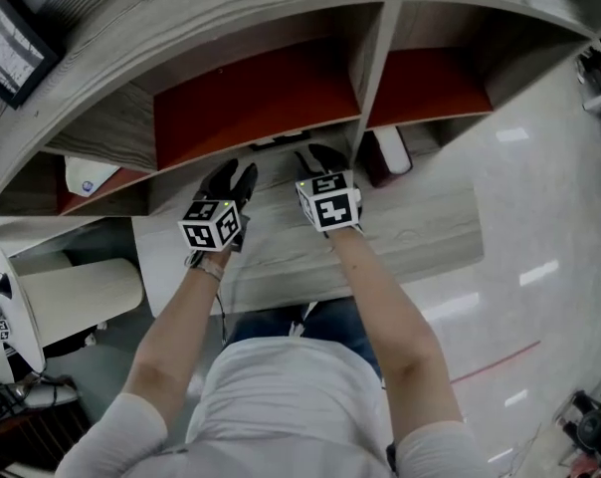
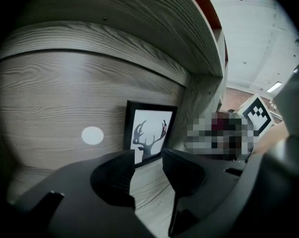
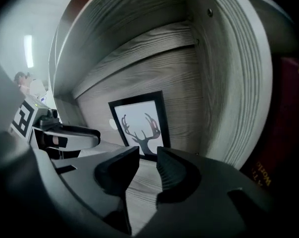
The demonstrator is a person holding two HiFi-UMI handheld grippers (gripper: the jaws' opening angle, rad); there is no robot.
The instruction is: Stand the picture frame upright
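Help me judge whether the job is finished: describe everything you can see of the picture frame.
The picture frame has a thin black border around a white print of a dark antlered deer head. It stands upright on the grey wood-grain shelf, close in front of the back panel and near the side divider. Whether it leans on the panel is unclear. The left gripper and right gripper sit in front of it, open, not touching it.

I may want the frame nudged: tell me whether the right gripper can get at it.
Probably yes: the picture frame stands straight ahead of the right gripper, jaws apart, only bare shelf board between.
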